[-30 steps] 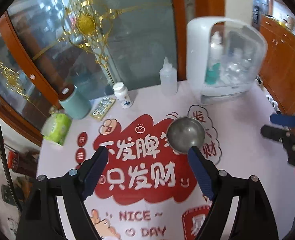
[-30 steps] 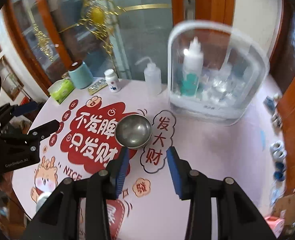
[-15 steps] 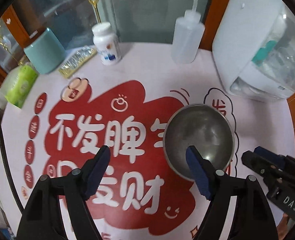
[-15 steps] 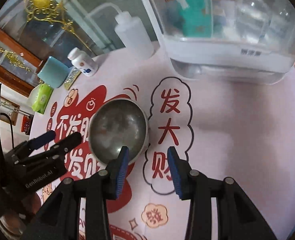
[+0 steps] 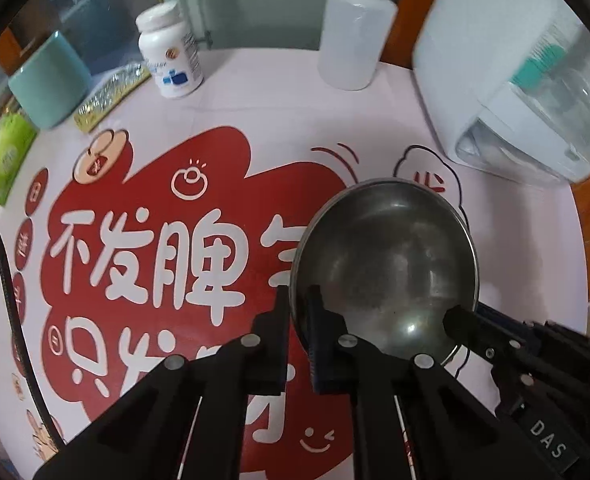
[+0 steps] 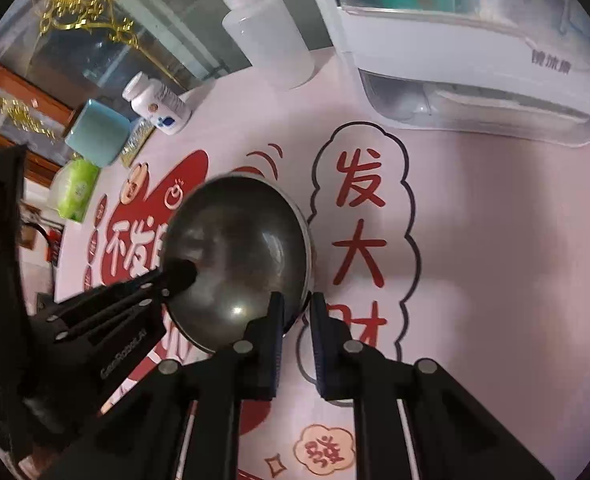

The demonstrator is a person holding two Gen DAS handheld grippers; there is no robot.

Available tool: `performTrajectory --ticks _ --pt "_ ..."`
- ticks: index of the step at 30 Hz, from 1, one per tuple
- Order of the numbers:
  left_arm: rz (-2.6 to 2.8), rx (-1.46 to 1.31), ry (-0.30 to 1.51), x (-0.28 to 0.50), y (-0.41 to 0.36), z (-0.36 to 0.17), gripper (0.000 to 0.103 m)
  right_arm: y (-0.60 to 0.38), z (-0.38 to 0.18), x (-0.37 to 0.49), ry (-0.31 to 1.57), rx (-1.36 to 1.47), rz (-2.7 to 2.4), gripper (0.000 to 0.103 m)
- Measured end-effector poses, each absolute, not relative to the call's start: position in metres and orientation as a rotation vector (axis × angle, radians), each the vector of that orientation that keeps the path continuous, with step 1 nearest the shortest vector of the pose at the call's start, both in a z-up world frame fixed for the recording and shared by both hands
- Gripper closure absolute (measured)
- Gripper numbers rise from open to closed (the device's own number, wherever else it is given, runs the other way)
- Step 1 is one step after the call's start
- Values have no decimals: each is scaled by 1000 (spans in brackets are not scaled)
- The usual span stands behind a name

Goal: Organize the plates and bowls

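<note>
Pink printed cloth with a red cartoon patch covered the table, and the round stainless steel bowl sat on it. The left gripper was clamped narrow on the bowl's near-left rim. The right gripper was closing over the opposite rim. Light, rigid and slick, the bowl probably needs firm grips at the rim.
</note>
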State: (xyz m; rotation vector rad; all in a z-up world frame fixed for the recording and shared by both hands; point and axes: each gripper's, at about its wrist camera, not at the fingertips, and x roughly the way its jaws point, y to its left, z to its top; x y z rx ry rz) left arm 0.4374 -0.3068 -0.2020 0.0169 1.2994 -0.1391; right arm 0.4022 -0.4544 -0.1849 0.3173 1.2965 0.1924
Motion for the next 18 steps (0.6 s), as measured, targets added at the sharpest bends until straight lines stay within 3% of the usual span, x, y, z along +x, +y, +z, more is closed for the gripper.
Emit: performTrajectory --ticks 18 --pt "-281 69 1232 321 -285 -80 94 -446 -72 287 1204 327 240 91"
